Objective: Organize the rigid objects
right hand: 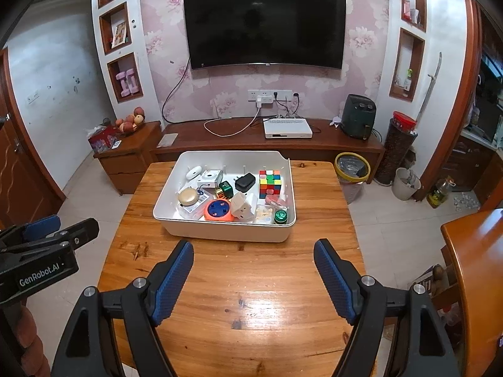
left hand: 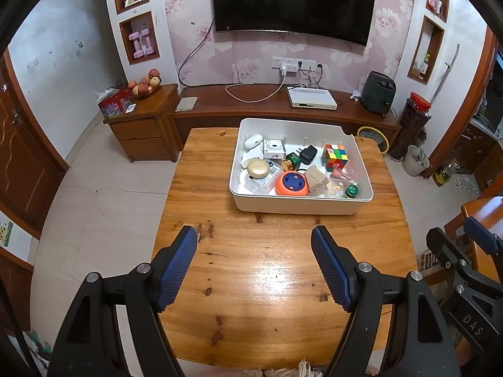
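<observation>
A white bin stands on the far half of the wooden table. Inside lie several small objects: a colour cube, an orange and blue round toy, a black charger, a white mini camera, a gold compact, a beige plug and a green-capped jar. My left gripper hovers open over bare tabletop, nearer than the bin. My right gripper is open too, with nothing between its fingers.
In the left wrist view the other gripper shows at the right edge; in the right wrist view the other one shows at the left edge. Behind the table run a low TV cabinet and a side cabinet. A second wooden table stands right.
</observation>
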{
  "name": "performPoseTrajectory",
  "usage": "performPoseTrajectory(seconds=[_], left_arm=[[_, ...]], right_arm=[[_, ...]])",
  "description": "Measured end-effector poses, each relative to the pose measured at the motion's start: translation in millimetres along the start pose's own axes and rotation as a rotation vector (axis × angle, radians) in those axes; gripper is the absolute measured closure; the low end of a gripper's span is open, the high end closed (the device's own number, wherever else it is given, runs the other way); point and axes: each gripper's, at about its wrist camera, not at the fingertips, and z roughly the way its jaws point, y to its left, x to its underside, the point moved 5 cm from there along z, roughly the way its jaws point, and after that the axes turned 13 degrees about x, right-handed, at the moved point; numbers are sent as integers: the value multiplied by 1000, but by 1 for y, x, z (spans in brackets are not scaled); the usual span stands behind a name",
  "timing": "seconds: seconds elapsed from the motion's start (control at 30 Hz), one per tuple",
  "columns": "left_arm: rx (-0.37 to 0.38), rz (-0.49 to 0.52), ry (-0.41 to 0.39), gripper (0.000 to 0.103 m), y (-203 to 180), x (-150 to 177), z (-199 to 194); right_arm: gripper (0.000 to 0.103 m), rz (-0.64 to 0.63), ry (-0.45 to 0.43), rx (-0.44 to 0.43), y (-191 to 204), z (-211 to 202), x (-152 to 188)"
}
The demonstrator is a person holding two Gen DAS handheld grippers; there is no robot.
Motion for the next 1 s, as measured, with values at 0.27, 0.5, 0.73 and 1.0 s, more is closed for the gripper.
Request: performPoseTrajectory(seconds=[0.27,0.5,0.73,1.0], left_arm=[[2,17,8,25,-5,5,-1],[11,33,25,25,-10,6,2],[24,30,31,25,-10,4,4],[19,27,40,25,-10,3,7]], right_arm=[[23,2,12,9,-1,-1,3],[23,4,21,11,-4,0,5],[23,-2,35,12,-5,5,5],[23,0,51,8,-4,9,5]])
